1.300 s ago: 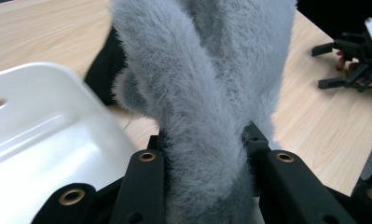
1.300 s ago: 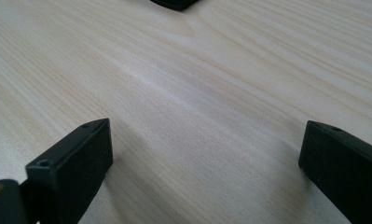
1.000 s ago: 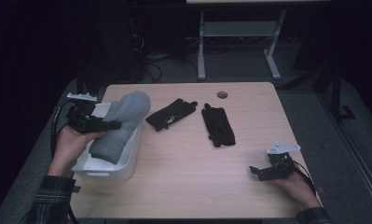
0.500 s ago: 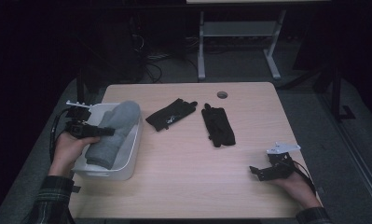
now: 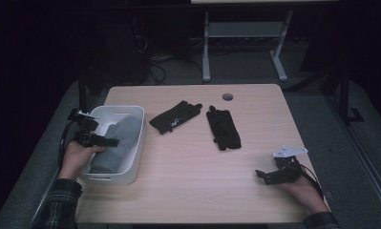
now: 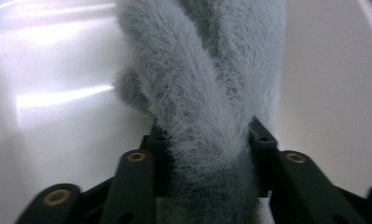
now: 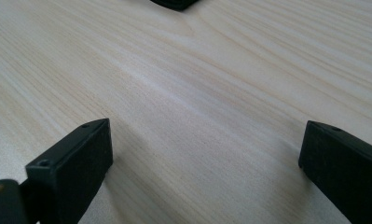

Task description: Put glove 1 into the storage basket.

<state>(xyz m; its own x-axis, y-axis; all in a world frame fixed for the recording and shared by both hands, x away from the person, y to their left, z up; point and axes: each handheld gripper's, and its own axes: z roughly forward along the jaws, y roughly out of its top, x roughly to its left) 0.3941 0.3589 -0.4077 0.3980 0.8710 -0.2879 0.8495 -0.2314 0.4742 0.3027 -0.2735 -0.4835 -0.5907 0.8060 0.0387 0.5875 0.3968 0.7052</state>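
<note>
A grey fuzzy cloth lies inside the white bin at the table's left edge. My left gripper reaches into the bin and is shut on the cloth; in the left gripper view the grey fuzzy cloth runs up from between the jaws against the bin's white wall. Two black gloves lie flat in the middle of the table. My right gripper rests open on the wood near the front right, with bare tabletop between its fingers.
A round cable hole sits near the table's far edge. A grey desk frame stands on the floor beyond the table, with cables beside it.
My left gripper has lowered the grey cloth from above the bin down into it and drawn back to the left. The right gripper has stayed still.
</note>
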